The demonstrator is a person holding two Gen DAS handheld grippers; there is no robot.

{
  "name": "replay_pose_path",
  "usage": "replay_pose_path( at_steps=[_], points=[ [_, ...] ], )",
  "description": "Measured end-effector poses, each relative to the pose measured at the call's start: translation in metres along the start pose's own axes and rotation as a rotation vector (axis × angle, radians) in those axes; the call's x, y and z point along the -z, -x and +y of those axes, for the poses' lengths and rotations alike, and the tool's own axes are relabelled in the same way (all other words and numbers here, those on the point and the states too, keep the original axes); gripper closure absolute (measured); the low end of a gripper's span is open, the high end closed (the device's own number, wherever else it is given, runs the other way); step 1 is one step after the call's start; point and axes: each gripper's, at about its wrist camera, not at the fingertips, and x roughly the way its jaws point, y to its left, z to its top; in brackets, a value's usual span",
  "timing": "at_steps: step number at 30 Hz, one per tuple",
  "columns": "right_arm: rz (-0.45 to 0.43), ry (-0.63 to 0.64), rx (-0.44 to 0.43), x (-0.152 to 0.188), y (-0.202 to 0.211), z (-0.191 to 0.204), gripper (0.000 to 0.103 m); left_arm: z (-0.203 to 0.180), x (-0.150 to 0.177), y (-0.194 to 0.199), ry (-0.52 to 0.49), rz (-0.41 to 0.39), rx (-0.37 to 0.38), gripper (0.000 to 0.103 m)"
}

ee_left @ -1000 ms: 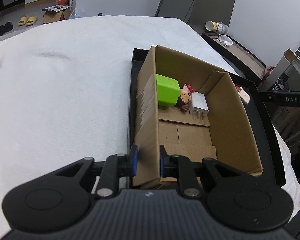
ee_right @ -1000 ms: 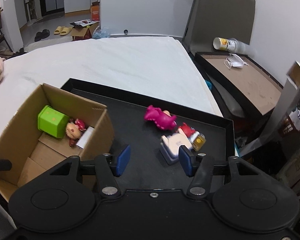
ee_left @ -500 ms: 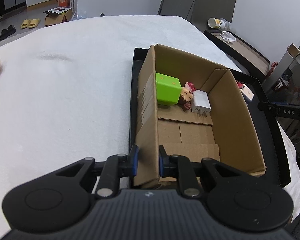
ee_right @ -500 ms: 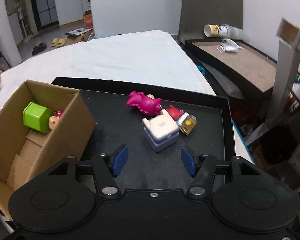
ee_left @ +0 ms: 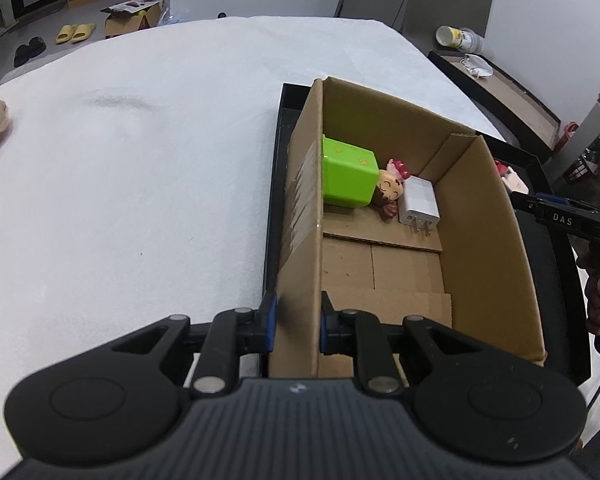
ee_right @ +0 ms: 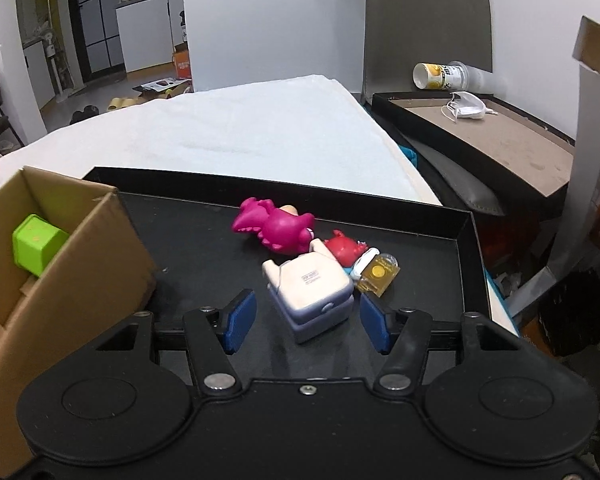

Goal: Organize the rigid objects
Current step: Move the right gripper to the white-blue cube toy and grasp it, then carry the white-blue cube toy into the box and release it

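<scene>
My left gripper [ee_left: 297, 322] is shut on the near left wall of a cardboard box [ee_left: 302, 216]. The box holds a green cube [ee_left: 348, 172], a small doll figure [ee_left: 390, 192] and a white charger [ee_left: 419, 202]. The box stands on a black tray [ee_right: 204, 240]. My right gripper [ee_right: 306, 320] is open, with its blue pads on either side of a white and lilac boxy toy [ee_right: 310, 292] without touching it. Behind the toy lie a magenta dinosaur [ee_right: 278, 226], a red figure [ee_right: 344, 248] and a yellow clear piece [ee_right: 378, 274].
The tray lies on a white cloth-covered surface [ee_left: 120, 160]. The box [ee_right: 60, 280] fills the tray's left side in the right wrist view. A second tray with a mask [ee_right: 466, 106] and a tipped cup [ee_right: 440, 74] sits at the far right.
My right gripper has moved forward and lower to bracket the boxy toy. My left gripper keeps its hold on the box wall and has barely shifted.
</scene>
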Motion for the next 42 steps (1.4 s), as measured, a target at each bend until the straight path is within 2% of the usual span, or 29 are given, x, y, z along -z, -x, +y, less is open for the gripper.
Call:
replay_pose_path(
  at_steps=[13, 14, 16, 20, 35, 42],
  points=[
    [-0.032, 0.000, -0.039, -0.008, -0.025, -0.011, 0.047, -0.010, -0.003, -0.008, -0.013, 0.024, -0.057, 0.085],
    [-0.032, 0.005, -0.038, -0.008, -0.026, -0.011, 0.048, -0.011, -0.003, -0.008, -0.016, 0.025, -0.062, 0.085],
    [-0.038, 0.014, -0.050, -0.006, -0.025, -0.011, 0.058, -0.015, -0.003, -0.008, -0.030, 0.024, -0.070, 0.085],
    [-0.036, -0.001, -0.067, -0.004, -0.023, -0.013, 0.060, -0.015, -0.001, -0.008, -0.037, 0.024, -0.069, 0.085],
    [0.008, -0.043, -0.034, -0.002, 0.018, -0.004, 0.060, -0.009, 0.003, 0.001, -0.049, 0.010, -0.024, 0.086],
    [-0.013, -0.016, -0.036, -0.011, 0.047, 0.016, 0.060, -0.005, 0.006, 0.013, -0.035, -0.025, 0.006, 0.087]
  ],
)
